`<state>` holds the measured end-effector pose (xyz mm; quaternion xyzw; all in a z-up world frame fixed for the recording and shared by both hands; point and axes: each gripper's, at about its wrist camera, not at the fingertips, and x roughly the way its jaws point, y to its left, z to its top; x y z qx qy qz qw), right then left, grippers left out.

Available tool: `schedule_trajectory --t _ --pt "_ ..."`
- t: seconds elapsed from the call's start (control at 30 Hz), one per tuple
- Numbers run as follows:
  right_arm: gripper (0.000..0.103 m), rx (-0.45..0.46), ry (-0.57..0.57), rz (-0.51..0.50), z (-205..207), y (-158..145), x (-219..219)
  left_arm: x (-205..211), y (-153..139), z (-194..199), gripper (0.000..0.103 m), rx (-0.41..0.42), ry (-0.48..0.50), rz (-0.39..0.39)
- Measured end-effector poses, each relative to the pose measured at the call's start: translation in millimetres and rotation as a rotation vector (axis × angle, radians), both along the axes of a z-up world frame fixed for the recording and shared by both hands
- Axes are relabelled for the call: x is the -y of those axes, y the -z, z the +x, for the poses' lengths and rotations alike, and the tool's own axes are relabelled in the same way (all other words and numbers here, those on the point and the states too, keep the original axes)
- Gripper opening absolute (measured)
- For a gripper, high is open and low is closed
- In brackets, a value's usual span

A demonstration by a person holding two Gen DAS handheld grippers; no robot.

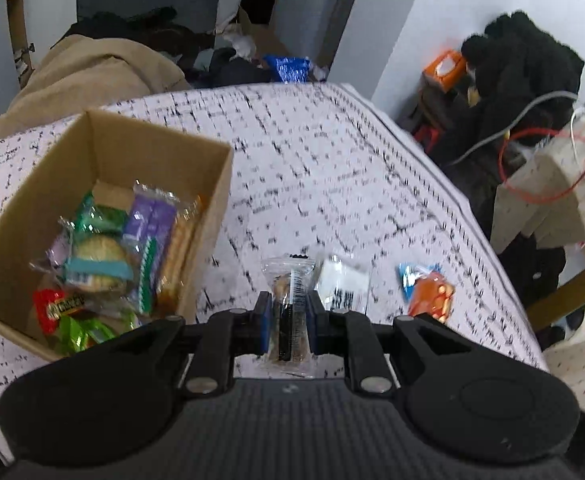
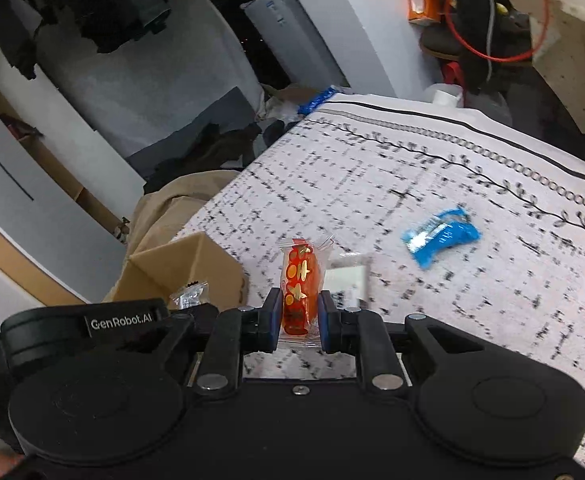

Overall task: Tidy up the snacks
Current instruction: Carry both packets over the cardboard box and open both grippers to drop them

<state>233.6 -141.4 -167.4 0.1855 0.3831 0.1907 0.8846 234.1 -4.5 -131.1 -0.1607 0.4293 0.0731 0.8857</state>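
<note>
left gripper (image 1: 288, 312) pinching clear-wrapped cookie (image 1: 288, 300), just right of cardboard box (image 1: 104, 152) | right gripper (image 2: 300, 316) pinching orange candy packet (image 2: 298, 292), above worktop (image 2: 452, 300) | both judged light, crinkly, slippery, breakable; best held mid-pack.

Both the left gripper (image 1: 288, 322) and right gripper (image 2: 300, 316) tilt downward, fingers clamped.

- a beige blanket (image 1: 88, 76) lies heaped past the far left edge of the patterned tablecloth (image 1: 332, 160)
- an orange tissue box (image 1: 446, 68) sits beside a black fluffy garment (image 1: 528, 56)
- a red wire loop (image 1: 548, 168) hangs near a grey cable (image 1: 520, 116)
- a blue crinkled bag (image 1: 288, 68) lies beyond the far edge
</note>
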Motion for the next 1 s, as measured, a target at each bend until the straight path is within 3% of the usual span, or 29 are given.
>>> schedule_trajectory --t 0.6,1.0 --pt "0.019 0.046 -0.056 -0.001 5 -29 -61 -68 -45 -6 0.017 0.118 -0.118 -0.101" --pt "0.019 0.041 -0.11 0.013 14 -26 -111 -131 -54 -7 0.017 0.132 -0.252 -0.138"
